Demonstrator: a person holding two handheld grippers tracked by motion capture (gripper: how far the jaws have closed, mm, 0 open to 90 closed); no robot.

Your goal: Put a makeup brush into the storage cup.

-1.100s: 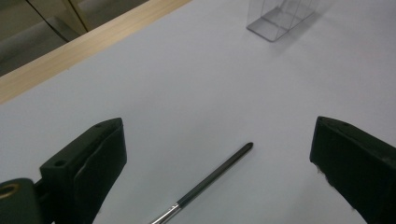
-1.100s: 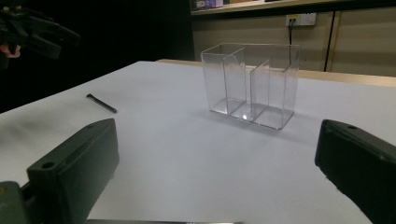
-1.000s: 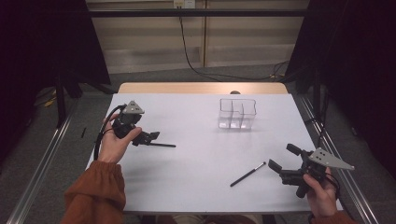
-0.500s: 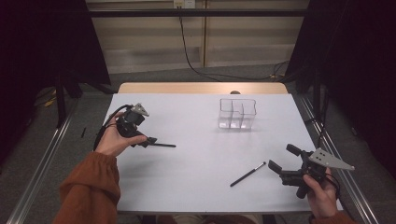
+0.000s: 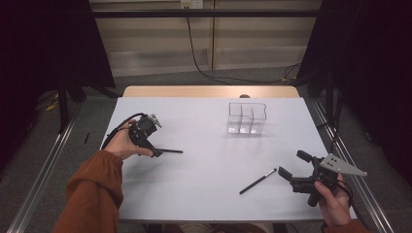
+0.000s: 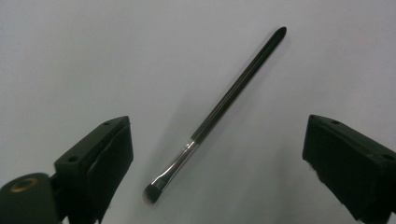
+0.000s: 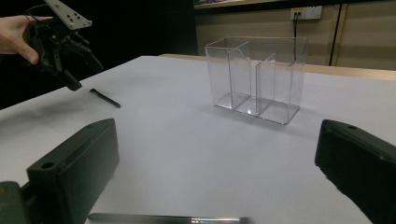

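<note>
Left gripper [image 5: 154, 148] hangs low over the left half of the white counter [image 5: 204, 194], tipped down by the hand [image 5: 124, 143], and its jaws are spread wide with nothing between the pads. Straight under it lies a black brush [image 6: 219, 109], flat on the counter; in the left gripper view it runs on a slant, bristle tip near the left jaw, handle end reaching away towards the upper right, and neither jaw touches it. From the high view that brush [image 5: 170, 151] pokes out to the right of the gripper, just beside it. Over on the right, the right gripper [image 5: 291, 170] sits near the counter's front right corner, held from below by the other hand [image 5: 333, 201], grey plate on top, jaws gaping and empty. A second brush [image 5: 257, 181] lies just in front of those jaws, slanted, near but apart from them; in the right gripper view it shows as a dark streak along the bottom edge [image 7: 163, 218], between the two jaws and below them. Further back stands a clear organiser [image 5: 247, 118], upright, with dividers inside and its compartments empty, well apart from both grippers. The right gripper view looks across at it [image 7: 256, 77], with the left gripper [image 7: 77, 70] off to the far left, poised above the first brush [image 7: 105, 98].
</note>
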